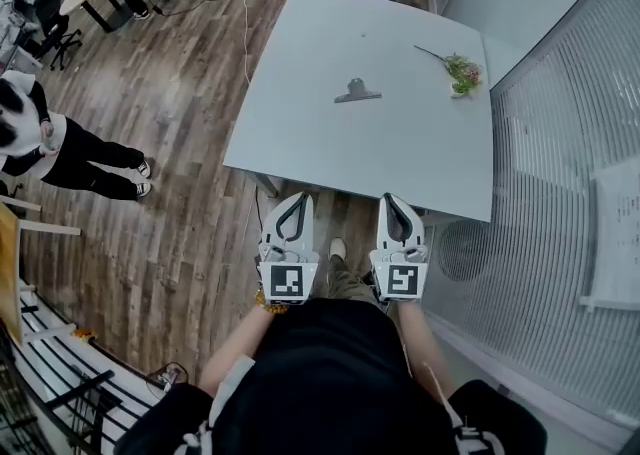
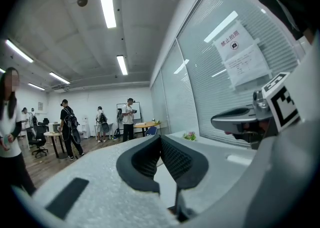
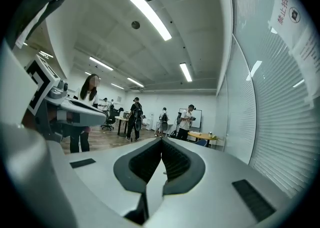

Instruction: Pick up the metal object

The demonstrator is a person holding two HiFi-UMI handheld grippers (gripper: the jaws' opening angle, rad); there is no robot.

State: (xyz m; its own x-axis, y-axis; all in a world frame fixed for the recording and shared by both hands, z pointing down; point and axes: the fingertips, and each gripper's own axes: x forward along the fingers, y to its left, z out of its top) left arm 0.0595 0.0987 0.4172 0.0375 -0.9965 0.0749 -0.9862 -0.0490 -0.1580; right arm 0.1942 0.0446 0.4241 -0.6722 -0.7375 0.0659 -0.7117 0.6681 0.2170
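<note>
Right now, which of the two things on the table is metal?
The grey clip at centre; the other, near the far right corner, is a flower sprig.

table (image 1: 330, 143) plain pale grey-white; metal object (image 1: 357, 93) dull silver-grey; flower sprig (image 1: 463, 74) pink and green; floor (image 1: 170, 93) brown wood planks, streaky grain; left gripper (image 1: 298, 199) and right gripper (image 1: 392, 200) light grey shells, black ribbed pads (image 2: 175, 159), black-and-white square markers (image 1: 288, 281); blinds (image 1: 570, 143) white, fine slats

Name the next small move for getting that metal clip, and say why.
Probably carry the right gripper forward over the table toward the metal clip: both it and the left gripper are shut, empty and back at the near edge, while the clip lies untouched mid-table.
</note>
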